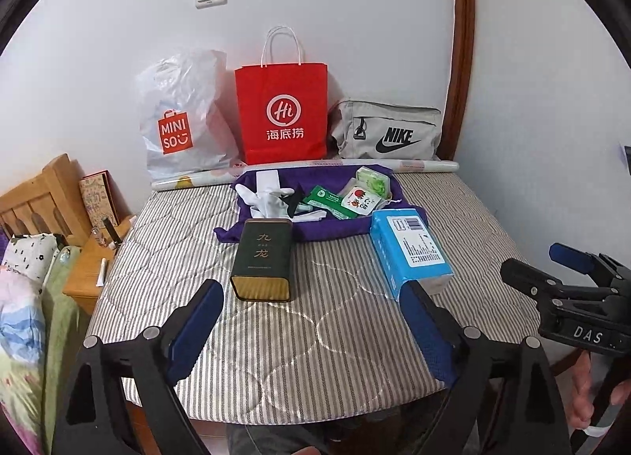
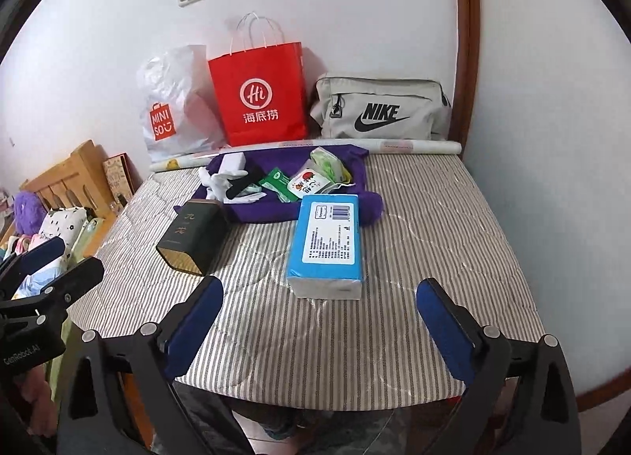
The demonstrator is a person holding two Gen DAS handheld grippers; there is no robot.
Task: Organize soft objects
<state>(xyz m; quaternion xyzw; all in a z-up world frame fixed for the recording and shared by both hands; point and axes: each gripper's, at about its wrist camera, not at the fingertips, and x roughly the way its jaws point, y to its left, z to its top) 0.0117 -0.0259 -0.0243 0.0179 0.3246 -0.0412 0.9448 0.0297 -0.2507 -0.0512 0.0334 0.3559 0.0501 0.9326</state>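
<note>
Blue tissue pack (image 2: 325, 246) lying flat on the striped mattress (image 2: 414, 226), ahead of the right gripper (image 2: 317, 321) and clear of its blue pads; jaws wide apart, holding nothing. Left gripper (image 1: 311, 321) likewise spread wide and empty, the dark green tea tin (image 1: 263, 260) lying just beyond its gap. Behind both, a purple cloth (image 1: 327, 228) bearing white gloves (image 1: 262, 194) and small tissue packets (image 1: 335, 200).

Both the left gripper (image 1: 313, 299) and right gripper (image 2: 319, 299) are black-framed, silver-riveted, with blue-padded jaws.
</note>
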